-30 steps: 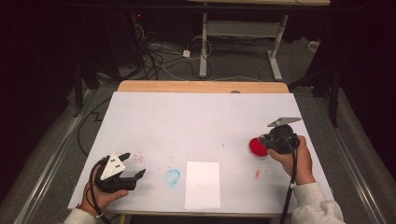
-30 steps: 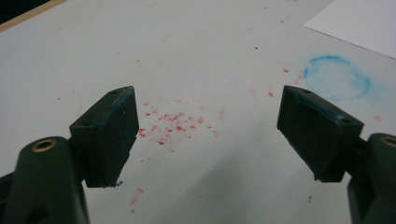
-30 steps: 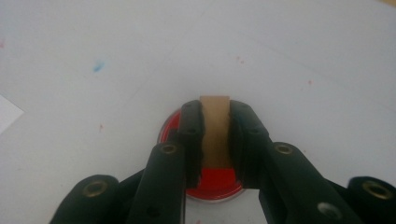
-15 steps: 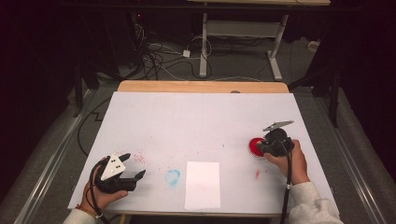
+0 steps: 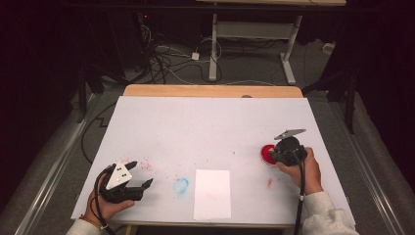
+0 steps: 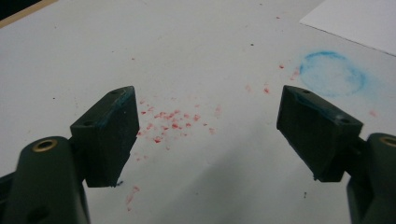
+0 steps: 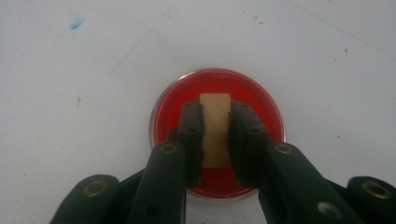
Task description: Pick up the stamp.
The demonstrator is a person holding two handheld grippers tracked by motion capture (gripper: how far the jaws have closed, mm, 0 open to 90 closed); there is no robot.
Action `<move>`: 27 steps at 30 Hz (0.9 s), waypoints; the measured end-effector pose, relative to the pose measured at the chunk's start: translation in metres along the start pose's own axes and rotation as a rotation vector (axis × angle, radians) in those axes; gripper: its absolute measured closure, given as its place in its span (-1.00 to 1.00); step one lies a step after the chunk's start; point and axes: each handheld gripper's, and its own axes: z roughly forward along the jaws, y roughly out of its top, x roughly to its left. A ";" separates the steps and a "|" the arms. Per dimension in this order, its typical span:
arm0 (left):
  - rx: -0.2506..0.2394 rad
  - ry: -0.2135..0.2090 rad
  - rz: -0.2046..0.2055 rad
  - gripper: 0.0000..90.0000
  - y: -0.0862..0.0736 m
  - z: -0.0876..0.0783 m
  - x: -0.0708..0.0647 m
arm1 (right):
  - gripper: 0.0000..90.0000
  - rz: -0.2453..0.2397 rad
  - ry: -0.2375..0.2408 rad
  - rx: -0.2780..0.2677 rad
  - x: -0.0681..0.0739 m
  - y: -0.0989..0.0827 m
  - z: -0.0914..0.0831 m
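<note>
- A small tan block (image 7: 215, 128) is clamped between the jaws of the right gripper (image 7: 215, 140), over a round red dish (image 7: 266, 116) at the table's right side.
- The left gripper (image 6: 205, 135) rests near the front left, jaws wide apart with nothing between them.
- A white sheet of paper (image 5: 212, 194) lies at the front of the table (image 5: 205, 122), a blue ring stain (image 5: 180, 185) just left of it.
- Red specks (image 6: 170, 123) dot the surface near the left gripper.

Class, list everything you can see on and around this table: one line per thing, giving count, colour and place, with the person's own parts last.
Table: one, white top with wooden far edge, centre.
Sheet of paper: one, white, near edge.
Blue ring mark: one, left of the paper.
Red specks: many, near left.
Red dish: one, right side.
Tan block: one, over the dish.
Cables: several, floor beyond.
Left gripper: black, open.
Right gripper: black, shut on the tan block.
Hands: two.
</note>
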 end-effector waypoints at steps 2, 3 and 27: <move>0.003 -0.001 0.002 -0.55 0.000 0.000 0.000 | 0.69 -0.002 0.001 0.000 0.000 0.000 0.000; 0.004 -0.001 0.002 -0.55 0.000 0.000 0.000 | 0.69 -0.002 0.001 0.000 0.000 0.000 0.000; 0.010 0.002 -0.007 -0.55 -0.001 0.002 0.001 | 0.69 0.011 -0.030 -0.145 -0.004 0.011 -0.041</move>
